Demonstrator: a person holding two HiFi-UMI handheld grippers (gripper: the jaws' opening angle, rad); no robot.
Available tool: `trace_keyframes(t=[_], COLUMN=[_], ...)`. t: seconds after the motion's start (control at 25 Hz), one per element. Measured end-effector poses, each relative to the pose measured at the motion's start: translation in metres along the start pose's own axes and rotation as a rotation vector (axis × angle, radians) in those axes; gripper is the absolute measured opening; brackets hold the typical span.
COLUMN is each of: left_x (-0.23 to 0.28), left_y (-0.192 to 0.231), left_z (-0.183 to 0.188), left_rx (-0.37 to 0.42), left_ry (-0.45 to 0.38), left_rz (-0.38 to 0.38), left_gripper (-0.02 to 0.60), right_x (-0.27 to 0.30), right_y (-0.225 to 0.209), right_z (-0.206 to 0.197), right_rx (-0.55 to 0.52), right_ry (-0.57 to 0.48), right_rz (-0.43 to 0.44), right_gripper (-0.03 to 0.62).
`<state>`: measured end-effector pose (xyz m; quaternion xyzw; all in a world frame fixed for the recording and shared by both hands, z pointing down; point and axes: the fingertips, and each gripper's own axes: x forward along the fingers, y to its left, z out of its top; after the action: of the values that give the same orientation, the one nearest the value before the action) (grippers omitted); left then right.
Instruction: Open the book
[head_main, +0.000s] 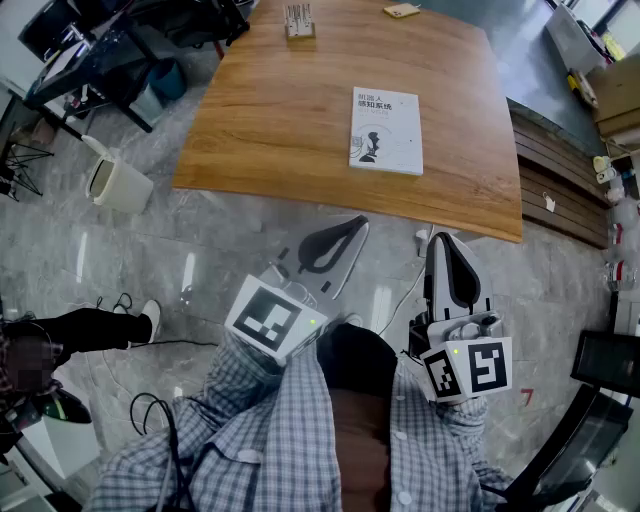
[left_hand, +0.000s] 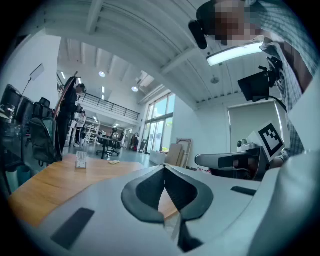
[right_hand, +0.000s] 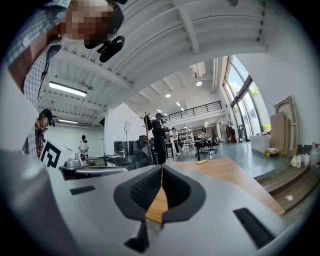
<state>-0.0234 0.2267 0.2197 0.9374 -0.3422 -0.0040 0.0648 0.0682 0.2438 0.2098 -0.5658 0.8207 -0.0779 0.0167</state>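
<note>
While the book lies untouched, head view: book (head_main: 386, 130) closed, flat, cover up, on the wooden table (head_main: 290, 120), toward its right side, well apart from both grippers.
Head view, grippers: left gripper (head_main: 352, 228) and right gripper (head_main: 443, 245) held level over the floor, short of the table's near edge.
Left gripper view: jaws together at the tips, nothing between them, only a sliver of table showing through the hollow of the pads. Right gripper shows side-on at right. Small card stand (left_hand: 81, 160) far down the table. No book in sight.
Right gripper view: jaws pressed together, empty. Table top ahead, small yellow item (right_hand: 201, 161) near its far end. No book in sight.
Only in head view: the book and where it lies.
Only in gripper views: tip contact up close, people in the background.
Handling (judged): thin paperback, light, bendy cover, likely to slide on smooth wood.
Where to take hold (judged): lift the cover at a long free edge, probably the right one since the spine looks to be on the left. Other gripper pins the book down.
</note>
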Motion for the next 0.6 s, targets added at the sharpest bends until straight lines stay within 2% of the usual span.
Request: trace_keyframes(t=[0.16,0.6], left_x=[-0.0044,-0.0067], left_y=[0.0032,0.0081], left_z=[-0.0068,-0.0054], left_rx=[-0.001,-0.001], left_ry=[0.031,0.013], left_rz=[0.002,0.003], left_gripper=[0.0,0.0], right_x=[0.0017,0.0045], right_y=[0.004,0.0074], right_z=[-0.0002,-0.0026], right_rx=[-0.002,0.003], right_ry=[0.002,0.006], right_rz=[0.003,-0.003], right_gripper=[0.021,0.021])
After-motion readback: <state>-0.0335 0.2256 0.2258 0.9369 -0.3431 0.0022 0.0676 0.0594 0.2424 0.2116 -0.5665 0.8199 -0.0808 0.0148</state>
